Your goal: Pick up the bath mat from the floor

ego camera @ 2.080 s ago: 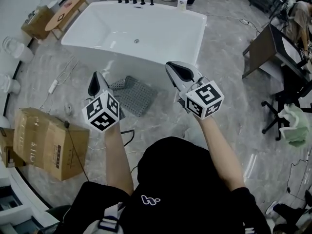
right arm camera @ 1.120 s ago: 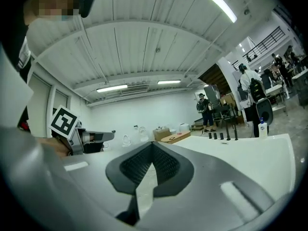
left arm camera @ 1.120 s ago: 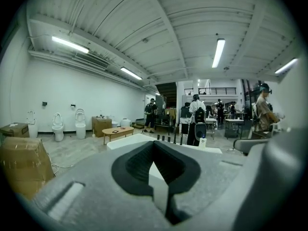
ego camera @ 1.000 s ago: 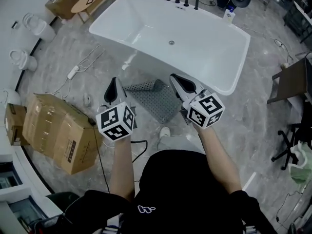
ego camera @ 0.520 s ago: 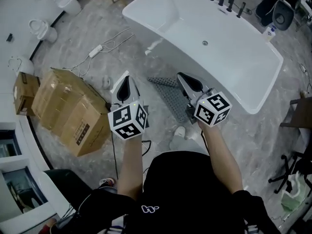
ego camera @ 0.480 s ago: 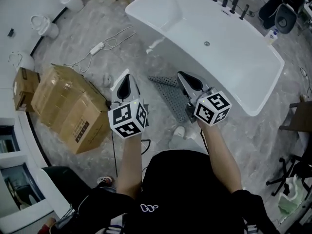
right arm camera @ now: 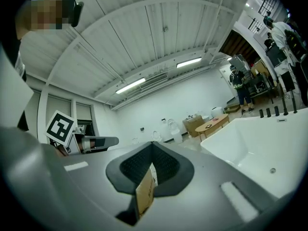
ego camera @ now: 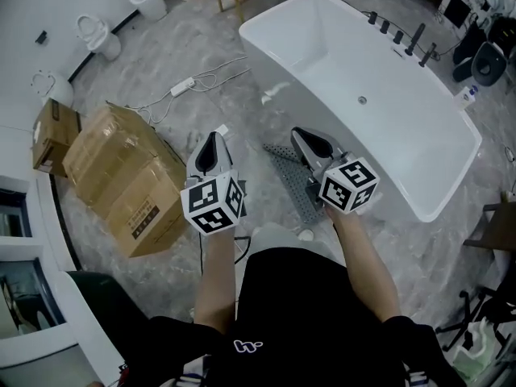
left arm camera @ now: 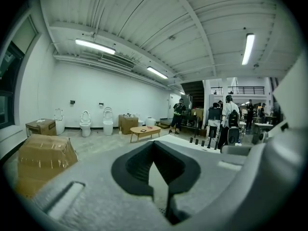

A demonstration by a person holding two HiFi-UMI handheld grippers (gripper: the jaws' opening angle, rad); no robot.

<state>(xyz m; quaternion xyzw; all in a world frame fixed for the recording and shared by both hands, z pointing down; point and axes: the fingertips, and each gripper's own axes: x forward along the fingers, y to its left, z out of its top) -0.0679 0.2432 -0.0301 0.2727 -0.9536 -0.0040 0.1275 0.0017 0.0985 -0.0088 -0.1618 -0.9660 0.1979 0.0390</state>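
Closest in, side by side above the floor [ego camera: 137,79]: left gripper [ego camera: 211,146] and right gripper [ego camera: 305,139], jaws of both pressed together, empty. Just past them and lower, between the two: grey mat [ego camera: 289,182] lying on the floor, just beside the tub [ego camera: 387,135]. Leftward, a box [ego camera: 121,180]; farthest, toilets [ego camera: 90,32] by the wall.

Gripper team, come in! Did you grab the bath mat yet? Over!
Left gripper and right gripper both shut, empty, held above the floor. Bath mat on the floor, not picked up. Bathtub right beside it.
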